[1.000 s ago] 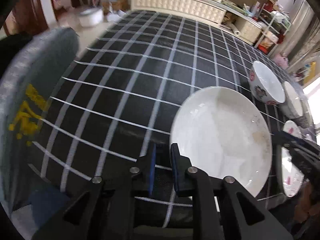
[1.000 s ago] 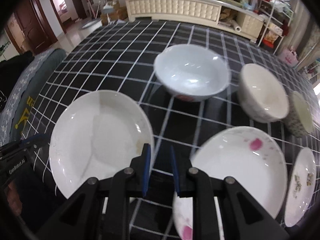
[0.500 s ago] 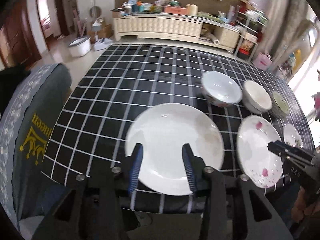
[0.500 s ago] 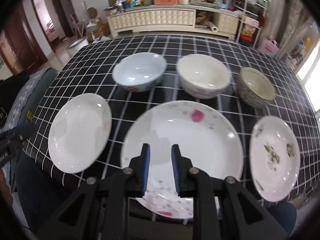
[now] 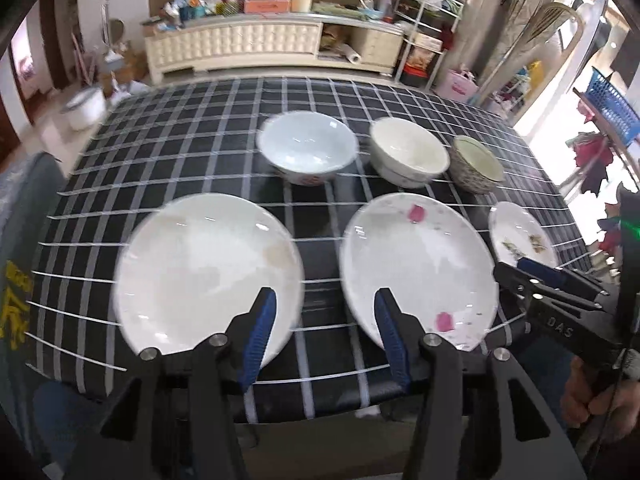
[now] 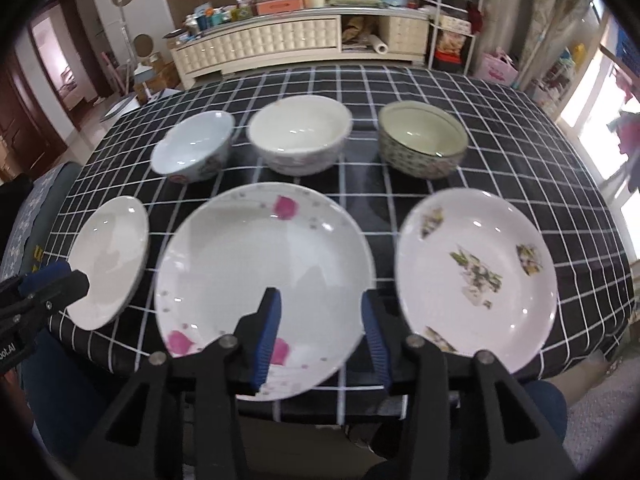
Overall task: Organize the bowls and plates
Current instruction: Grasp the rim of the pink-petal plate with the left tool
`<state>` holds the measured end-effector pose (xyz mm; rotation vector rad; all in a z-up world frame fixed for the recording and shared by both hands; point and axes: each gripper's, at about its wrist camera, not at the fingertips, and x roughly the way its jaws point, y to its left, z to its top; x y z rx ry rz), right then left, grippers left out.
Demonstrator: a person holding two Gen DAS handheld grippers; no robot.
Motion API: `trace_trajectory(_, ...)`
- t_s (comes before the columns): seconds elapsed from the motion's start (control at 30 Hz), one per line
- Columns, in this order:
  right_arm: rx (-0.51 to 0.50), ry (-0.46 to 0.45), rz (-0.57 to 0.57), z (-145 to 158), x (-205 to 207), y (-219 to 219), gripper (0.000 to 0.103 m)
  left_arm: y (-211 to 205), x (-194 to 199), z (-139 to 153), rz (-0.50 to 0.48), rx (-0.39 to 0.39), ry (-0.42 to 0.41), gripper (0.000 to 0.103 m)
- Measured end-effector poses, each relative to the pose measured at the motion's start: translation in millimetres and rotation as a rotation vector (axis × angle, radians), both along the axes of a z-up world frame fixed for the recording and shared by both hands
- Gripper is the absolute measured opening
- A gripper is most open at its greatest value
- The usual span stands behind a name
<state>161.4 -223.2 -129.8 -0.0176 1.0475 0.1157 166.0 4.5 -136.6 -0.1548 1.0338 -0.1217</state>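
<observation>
both your claws have just pulled back from the table and opened up. a moment ago they were low, close over the plates and nearly shut; now your left claw (image 5: 324, 332) is spread wide and holds nothing, and your right claw (image 6: 320, 330) is wide open and empty too. that means nothing has been stacked yet, and you can now see all the dishes to pick one.

the plain white plate (image 5: 208, 276) is at the front left. the pink flower plate (image 6: 264, 280) is just beside it in the middle. the green leaf plate (image 6: 476, 276) is at the front right. behind them stand the blue-white bowl (image 5: 306, 152), the cream bowl (image 6: 300, 136) and the speckled bowl (image 6: 424, 140) in a row, near each other but apart.

watch the front edge of the checked table (image 5: 200, 120). all three plates sit close to it, and the pink flower plate looks like it reaches right to the edge, so don't drag a plate toward you. the far half of the table is bare, so there is room to push or stack things there. the gaps between the plates are narrow.
</observation>
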Motion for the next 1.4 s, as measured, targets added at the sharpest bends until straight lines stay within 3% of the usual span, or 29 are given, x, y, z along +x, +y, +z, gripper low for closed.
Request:
trace_trajectory(0.43,0.042,0.059,-0.059,-27,12,-28,0.047,-29,35,-41,-0.063,-0.020,0.085,0.048)
trace_trajectory(0.47,0.045,0.062,-0.064,-28,14,-29,0.047,-28,37,-43,-0.065,-0.024,0.090,0.047)
trace_trajectory(0.53,0.052,0.067,-0.067,-30,19,-30,0.047,-27,42,-49,-0.059,-0.037,0.107,0.030)
trace_trajectory(0.57,0.054,0.069,-0.068,-31,20,-30,0.047,-26,45,-53,-0.058,-0.051,0.121,0.027)
trace_trajectory(0.7,0.027,0.063,-0.074,-34,28,-29,0.047,-26,53,-63,-0.069,-0.072,0.145,0.021)
trace_trajectory(1.0,0.003,0.043,-0.030,-33,36,-19,0.045,-24,61,-71,-0.069,-0.035,0.150,0.016)
trace_trajectory(1.13,0.014,0.087,-0.028,-47,40,-19,0.034,-27,63,-75,-0.085,-0.027,0.153,0.016)
trace_trajectory(1.23,0.025,0.112,-0.046,-55,42,-22,0.021,-30,66,-81,-0.089,-0.019,0.165,0.015)
trace_trajectory(1.4,0.023,0.107,-0.057,-54,41,-23,0.020,-28,68,-84,-0.084,-0.009,0.153,0.010)
